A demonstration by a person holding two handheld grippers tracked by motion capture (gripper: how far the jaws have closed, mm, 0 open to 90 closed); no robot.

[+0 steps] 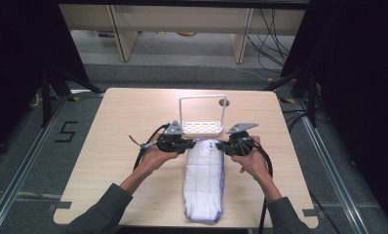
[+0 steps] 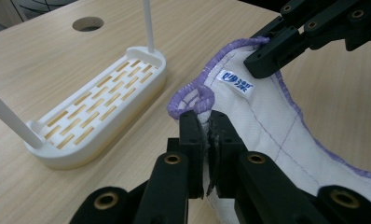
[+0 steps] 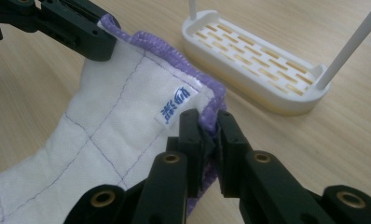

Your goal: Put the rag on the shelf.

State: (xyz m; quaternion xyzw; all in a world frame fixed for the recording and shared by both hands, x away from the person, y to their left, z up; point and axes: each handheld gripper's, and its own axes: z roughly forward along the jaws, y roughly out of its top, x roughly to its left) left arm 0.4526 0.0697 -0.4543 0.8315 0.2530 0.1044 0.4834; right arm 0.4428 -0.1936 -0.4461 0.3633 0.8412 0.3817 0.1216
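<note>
Jaws on both grippers clamped tight: left gripper (image 2: pixel 204 123) pinches one far corner of the cloth (image 1: pixel 204 178), right gripper (image 3: pixel 207 126) the other, so the purple hem hangs taut between them. Cloth's far edge is raised; the rest trails on the table (image 1: pixel 114 126). Rack (image 1: pixel 202 127) stands just beyond, likely the target for draping.

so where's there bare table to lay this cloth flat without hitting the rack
Bare wood lies left of the cloth, out to the table's left edge, and right of it to the right edge. It is crowded at the middle: the white rack stands just beyond the held end, between the left gripper and the right gripper.
</note>
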